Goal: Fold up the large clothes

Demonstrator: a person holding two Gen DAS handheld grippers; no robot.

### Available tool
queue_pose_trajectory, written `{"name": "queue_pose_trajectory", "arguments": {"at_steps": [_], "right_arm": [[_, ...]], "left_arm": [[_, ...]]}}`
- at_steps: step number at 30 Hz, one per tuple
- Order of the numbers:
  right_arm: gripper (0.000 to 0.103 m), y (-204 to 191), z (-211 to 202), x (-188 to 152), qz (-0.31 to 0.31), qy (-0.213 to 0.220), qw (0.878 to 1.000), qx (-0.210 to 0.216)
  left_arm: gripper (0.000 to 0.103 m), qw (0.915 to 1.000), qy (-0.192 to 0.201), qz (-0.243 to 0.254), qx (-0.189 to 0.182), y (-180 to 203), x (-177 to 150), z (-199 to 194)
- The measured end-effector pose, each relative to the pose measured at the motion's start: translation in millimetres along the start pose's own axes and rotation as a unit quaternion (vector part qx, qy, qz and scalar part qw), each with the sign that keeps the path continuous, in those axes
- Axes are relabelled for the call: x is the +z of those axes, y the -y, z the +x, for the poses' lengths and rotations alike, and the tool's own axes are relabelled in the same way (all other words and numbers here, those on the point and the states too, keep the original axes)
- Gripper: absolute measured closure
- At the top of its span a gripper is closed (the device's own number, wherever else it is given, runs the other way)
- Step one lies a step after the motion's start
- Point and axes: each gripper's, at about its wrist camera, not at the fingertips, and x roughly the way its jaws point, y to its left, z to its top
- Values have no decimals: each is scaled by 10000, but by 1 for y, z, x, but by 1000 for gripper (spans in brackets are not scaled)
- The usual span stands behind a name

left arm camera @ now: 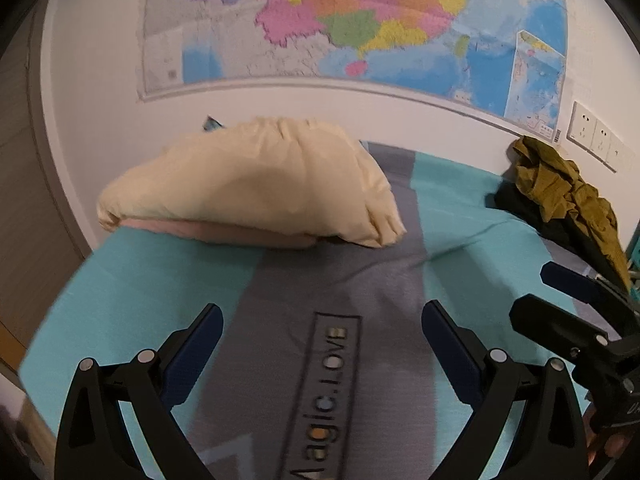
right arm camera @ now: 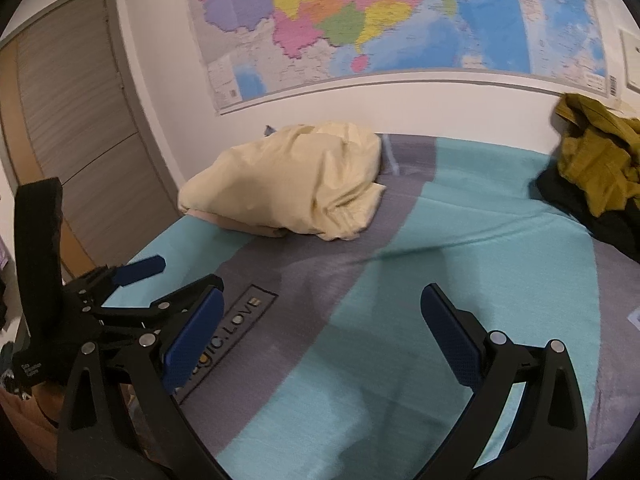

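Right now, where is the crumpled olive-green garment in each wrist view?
Left wrist view: crumpled olive-green garment at the right edge, on dark clothing by the wall sockets.
Right wrist view: the garment at the upper right edge, below the map's corner.
Shared landmark: cream-yellow pillow, at the bed's head.

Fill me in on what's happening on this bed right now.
A person holds two handheld grippers over a teal and grey bedspread. The left gripper and the right gripper are both open and hold nothing. No garment has been picked up yet. A crumpled olive garment lies on dark clothing at the far right by the wall. A cream bundle rests on something pink at the far left, under the wall map. So the folding has not visibly begun.
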Motion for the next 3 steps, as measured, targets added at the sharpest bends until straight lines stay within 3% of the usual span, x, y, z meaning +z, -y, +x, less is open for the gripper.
{"name": "queue_pose_trajectory", "arguments": {"at_steps": [3], "right_arm": [[6, 14, -8, -4, 164, -16, 9996, -231]], "left_arm": [[7, 9996, -175, 53, -226, 16, 1, 11]]}}
